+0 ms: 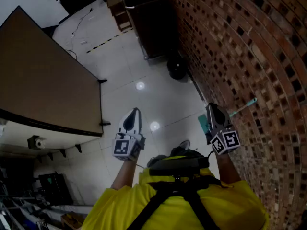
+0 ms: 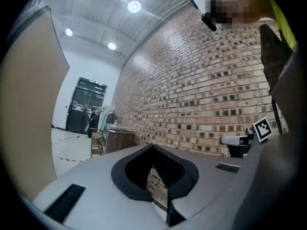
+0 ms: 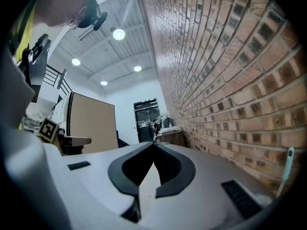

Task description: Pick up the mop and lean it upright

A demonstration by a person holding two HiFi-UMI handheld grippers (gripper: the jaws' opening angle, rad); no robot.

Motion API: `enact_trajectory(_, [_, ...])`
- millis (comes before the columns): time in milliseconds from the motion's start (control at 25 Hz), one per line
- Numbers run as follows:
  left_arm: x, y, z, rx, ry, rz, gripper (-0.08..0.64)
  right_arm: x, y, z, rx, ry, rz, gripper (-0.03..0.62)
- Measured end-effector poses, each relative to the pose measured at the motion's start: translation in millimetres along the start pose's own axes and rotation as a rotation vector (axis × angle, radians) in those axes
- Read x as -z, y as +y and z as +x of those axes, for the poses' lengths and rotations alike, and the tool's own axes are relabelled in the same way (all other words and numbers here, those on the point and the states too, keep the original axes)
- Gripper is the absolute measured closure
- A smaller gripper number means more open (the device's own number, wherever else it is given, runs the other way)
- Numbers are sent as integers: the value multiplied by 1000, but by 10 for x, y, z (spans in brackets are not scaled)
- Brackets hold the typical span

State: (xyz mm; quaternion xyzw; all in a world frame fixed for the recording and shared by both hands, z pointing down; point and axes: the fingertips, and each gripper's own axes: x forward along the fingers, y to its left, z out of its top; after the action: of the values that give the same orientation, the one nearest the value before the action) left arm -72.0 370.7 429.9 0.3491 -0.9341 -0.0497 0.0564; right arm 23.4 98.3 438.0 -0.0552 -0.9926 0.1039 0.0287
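Brick wall [image 1: 249, 56] red-brown with scattered darker bricks; floor [image 1: 124, 66] white glossy tile. Mop handle [image 1: 244, 106] pale teal, partition panel [image 1: 43, 75] brown, shirt [image 1: 230, 200] yellow with black straps. Left gripper [image 1: 135, 110] and right gripper [image 1: 211, 106] light grey, with black-and-white square markers.

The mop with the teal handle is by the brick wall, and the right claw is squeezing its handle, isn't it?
Not quite. The right claw is shut on nothing: the right gripper view shows its jaws closed together with nothing between them. The mop with the teal handle is by the brick wall, off to that claw's side.
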Motion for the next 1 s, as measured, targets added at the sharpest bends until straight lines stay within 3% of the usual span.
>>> enact_trajectory(120, [6, -157, 681, 48, -29, 9, 557, -199, -431, 292, 21, -35, -44, 586])
enact_trajectory(200, [46, -382, 1105, 118, -20, 9, 557, -244, -730, 252, 89, -48, -38, 586])
enact_trajectory(440, [151, -1507, 2300, 479, 27, 25, 558, -184, -1735, -524, 488, -71, 3, 583])
enact_trajectory(480, [191, -1680, 2447, 531, 41, 25, 557, -169, -1862, -630, 552, -73, 15, 549])
enact_trajectory(720, [309, -2827, 3194, 867, 117, 32, 558, -207, -2318, -1043, 892, -83, 27, 537])
enact_trajectory(840, [332, -3231, 3444, 1014, 121, 66, 557, -236, -2428, -1081, 1011, -92, 41, 537])
enact_trajectory(1000, [321, -3485, 3717, 1123, 142, 107, 558, -289, -2557, -913, 1077, -95, 55, 536])
